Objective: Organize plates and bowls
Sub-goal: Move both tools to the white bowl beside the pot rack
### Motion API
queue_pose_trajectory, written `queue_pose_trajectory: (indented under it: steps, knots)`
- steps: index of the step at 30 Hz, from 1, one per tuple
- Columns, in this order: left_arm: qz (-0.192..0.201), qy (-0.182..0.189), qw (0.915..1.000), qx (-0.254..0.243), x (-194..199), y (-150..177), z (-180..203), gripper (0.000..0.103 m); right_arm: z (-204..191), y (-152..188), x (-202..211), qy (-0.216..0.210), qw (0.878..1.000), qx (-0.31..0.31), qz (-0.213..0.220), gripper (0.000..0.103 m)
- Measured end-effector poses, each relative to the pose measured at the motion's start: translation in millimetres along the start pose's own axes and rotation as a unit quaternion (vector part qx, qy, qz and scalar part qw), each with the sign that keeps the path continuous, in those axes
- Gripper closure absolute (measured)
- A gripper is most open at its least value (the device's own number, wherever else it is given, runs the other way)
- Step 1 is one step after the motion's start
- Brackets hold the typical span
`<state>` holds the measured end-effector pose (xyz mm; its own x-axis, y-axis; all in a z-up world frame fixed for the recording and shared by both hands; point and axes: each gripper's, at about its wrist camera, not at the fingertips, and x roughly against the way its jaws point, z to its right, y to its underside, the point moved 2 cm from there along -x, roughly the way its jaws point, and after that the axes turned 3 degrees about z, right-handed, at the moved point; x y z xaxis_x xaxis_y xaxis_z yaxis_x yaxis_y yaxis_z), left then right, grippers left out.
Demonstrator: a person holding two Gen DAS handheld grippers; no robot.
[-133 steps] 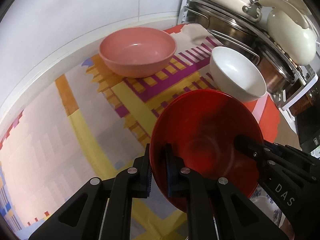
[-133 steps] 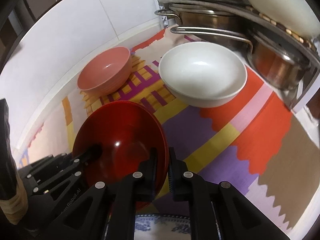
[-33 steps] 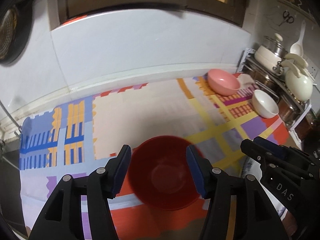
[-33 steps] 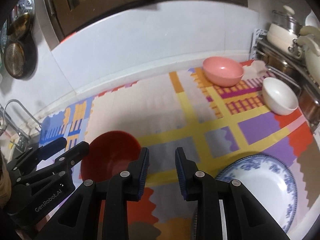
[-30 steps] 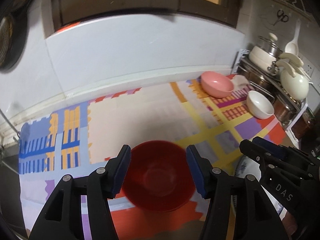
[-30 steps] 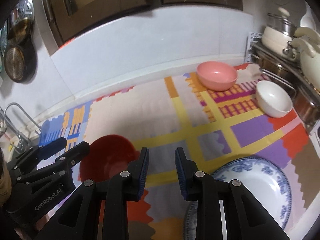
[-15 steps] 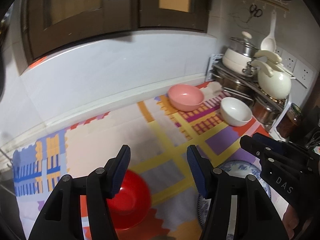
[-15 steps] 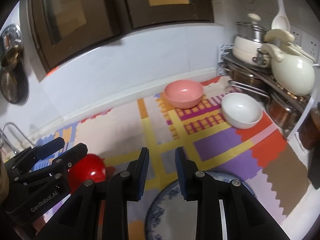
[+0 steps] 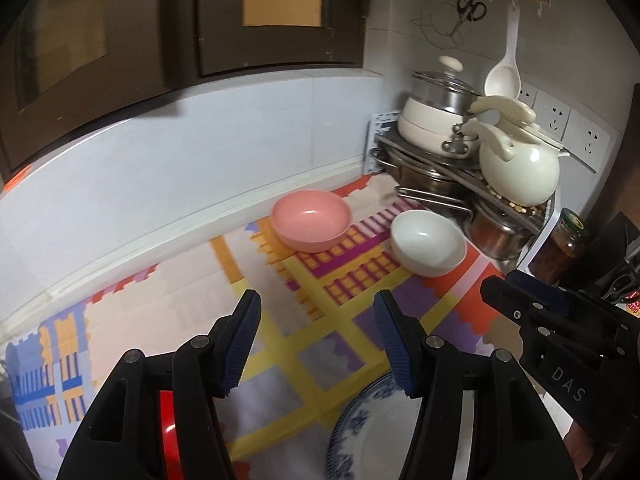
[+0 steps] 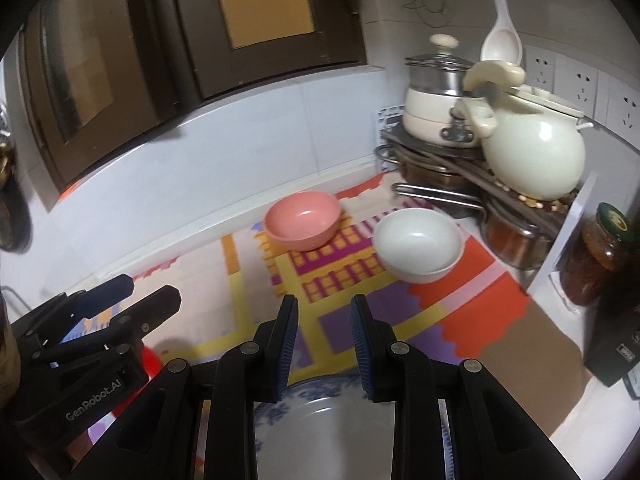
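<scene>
Both grippers empty: left gripper (image 9: pixel 316 336) wide, right gripper (image 10: pixel 324 332) narrow. Risk: narrow jaws clip white bowl (image 10: pixel 416 244) rim, shove it into pot rack (image 10: pixel 472 184) just right.

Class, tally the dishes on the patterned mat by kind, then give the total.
Bowls: 3 (pink bowl, white bowl, red bowl)
Plates: 1 (blue-patterned plate)
Total: 4

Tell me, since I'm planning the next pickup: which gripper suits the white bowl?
Probably right. The right gripper is empty and the white bowl lies just ahead, slightly right; from the left gripper, also empty, it sits farther right.
</scene>
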<state>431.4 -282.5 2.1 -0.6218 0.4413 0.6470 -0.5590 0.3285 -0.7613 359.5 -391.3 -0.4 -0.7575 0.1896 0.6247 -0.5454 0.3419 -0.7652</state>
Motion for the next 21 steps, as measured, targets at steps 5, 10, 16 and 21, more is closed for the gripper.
queue_pose_trajectory:
  steps: [5,10,16,21]
  knots:
    - [-0.005,0.018,0.9998,-0.010,-20.1,-12.5,25.5,0.045,27.2,-9.4,-5.6,0.014,1.000,-0.018,0.003,0.075]
    - [-0.006,0.030,0.9994,-0.019,-39.7,-21.8,42.7,0.045,52.4,-15.6,-17.0,0.030,0.999,-0.040,0.005,0.075]
    - [-0.007,0.033,0.9991,-0.023,-66.1,-31.3,54.7,0.045,77.4,-20.0,-37.0,0.045,0.997,-0.060,0.002,0.075]
    - [-0.014,0.035,0.9987,-0.035,-95.7,-36.7,67.7,0.045,92.5,-23.5,-58.3,0.057,0.996,-0.070,-0.001,0.075]
